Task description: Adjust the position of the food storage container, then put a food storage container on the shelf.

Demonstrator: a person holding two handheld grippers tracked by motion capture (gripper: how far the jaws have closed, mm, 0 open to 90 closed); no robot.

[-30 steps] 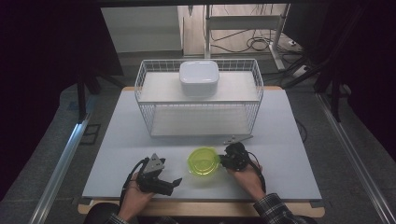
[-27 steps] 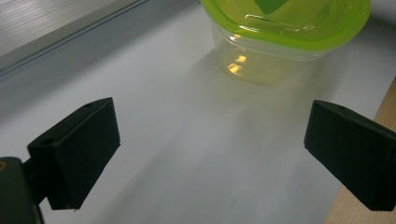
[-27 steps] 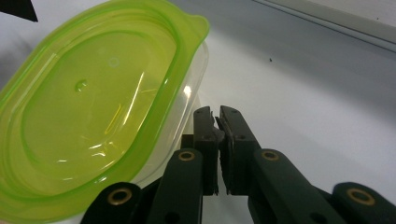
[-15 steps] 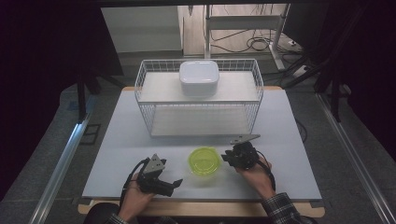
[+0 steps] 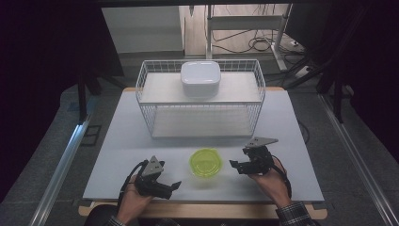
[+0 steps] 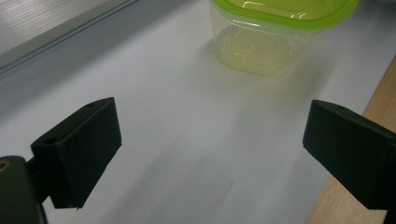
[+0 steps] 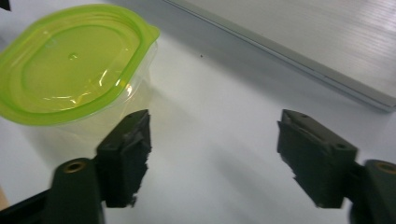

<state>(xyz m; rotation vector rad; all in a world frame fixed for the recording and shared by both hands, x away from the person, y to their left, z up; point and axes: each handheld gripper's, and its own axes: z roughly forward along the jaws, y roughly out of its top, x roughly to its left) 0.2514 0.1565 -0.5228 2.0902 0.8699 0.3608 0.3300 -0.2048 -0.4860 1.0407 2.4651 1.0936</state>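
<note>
Two grippers sit low on my bench (image 5: 141, 136) in the high view: the left gripper (image 5: 175, 185) and right gripper (image 5: 234, 165) flank a green-lidded plastic container (image 5: 205, 162), neither touching it. Behind stands a wire basket rack (image 5: 146, 101) with a white lidded box (image 5: 201, 77) on its top shelf.

From the left gripper view, my jaws are spread wide, the container (image 6: 275, 32) ahead and apart.

From the right gripper view, jaws again spread, empty; the container (image 7: 70, 65) lies just beside one jaw, though blur makes contact hard to judge. I reckon nothing is grasped yet: pickup and any placing remain.
</note>
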